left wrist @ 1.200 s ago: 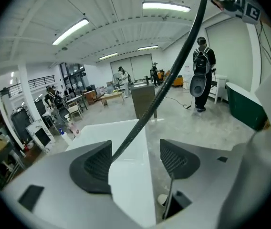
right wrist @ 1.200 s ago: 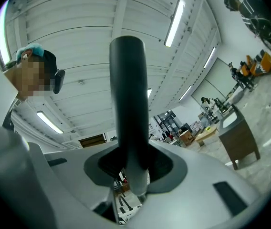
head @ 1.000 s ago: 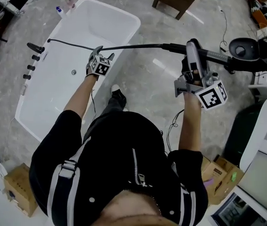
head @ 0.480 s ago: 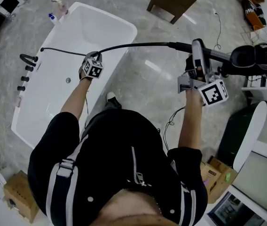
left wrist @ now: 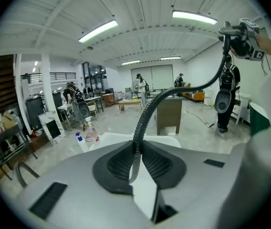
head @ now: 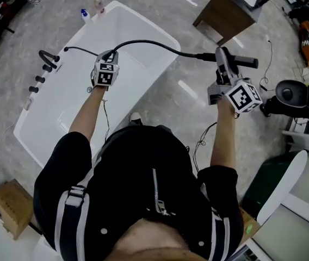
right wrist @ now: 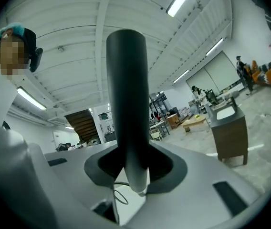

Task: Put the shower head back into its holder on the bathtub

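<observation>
Left gripper (head: 110, 56) clamps ribbed black hose (head: 149, 44), probably so I control slack; right gripper (head: 222, 58) clamps black cylindrical shower head (head: 244, 62) for seating.

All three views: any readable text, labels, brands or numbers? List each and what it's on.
None legible in any view.
left marker cube: black-and-white square pattern only, no letters or digits.
right marker cube: the same, pattern only.
spray bottles: labels too small to read.
cardboard box: no print can be made out.
</observation>
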`<state>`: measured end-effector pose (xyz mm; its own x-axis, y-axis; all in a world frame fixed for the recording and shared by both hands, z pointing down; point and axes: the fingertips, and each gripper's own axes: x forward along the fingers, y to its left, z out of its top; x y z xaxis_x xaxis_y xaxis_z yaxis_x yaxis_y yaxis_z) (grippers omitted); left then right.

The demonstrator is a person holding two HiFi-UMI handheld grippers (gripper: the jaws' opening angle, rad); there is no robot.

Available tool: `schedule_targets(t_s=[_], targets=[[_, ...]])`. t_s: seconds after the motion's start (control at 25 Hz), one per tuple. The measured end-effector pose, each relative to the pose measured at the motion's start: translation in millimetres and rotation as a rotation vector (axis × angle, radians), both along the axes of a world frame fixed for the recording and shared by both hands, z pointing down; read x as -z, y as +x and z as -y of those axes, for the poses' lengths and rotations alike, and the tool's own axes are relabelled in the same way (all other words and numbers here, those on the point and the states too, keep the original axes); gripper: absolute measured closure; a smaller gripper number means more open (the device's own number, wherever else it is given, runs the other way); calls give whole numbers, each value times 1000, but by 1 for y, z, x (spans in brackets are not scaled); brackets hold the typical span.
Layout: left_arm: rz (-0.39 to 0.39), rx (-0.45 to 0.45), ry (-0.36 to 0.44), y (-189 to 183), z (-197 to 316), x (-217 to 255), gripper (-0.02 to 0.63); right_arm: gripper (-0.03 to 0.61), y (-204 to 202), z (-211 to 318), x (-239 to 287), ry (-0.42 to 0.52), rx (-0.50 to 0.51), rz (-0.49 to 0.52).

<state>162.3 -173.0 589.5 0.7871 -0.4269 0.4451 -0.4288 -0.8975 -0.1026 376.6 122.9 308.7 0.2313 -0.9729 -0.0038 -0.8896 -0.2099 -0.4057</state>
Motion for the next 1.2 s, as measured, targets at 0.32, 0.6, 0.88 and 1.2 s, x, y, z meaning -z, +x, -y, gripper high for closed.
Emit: schedule_targets(t_s=[0.32,0.6,0.88,1.2], targets=[[-125,167,65,-44,37,73,545,453,-17,100,-61,-114,234,31],[-216,309,179,-59,51,140,545,453,-38,189,-93,-169,508,2],[-246,555,288,-83,60,198,546,453,-61,255,-101,-170,841,-23],[-245,705,433,-92,66,268,545,454,-74,278,-82,-117,1013,3]])
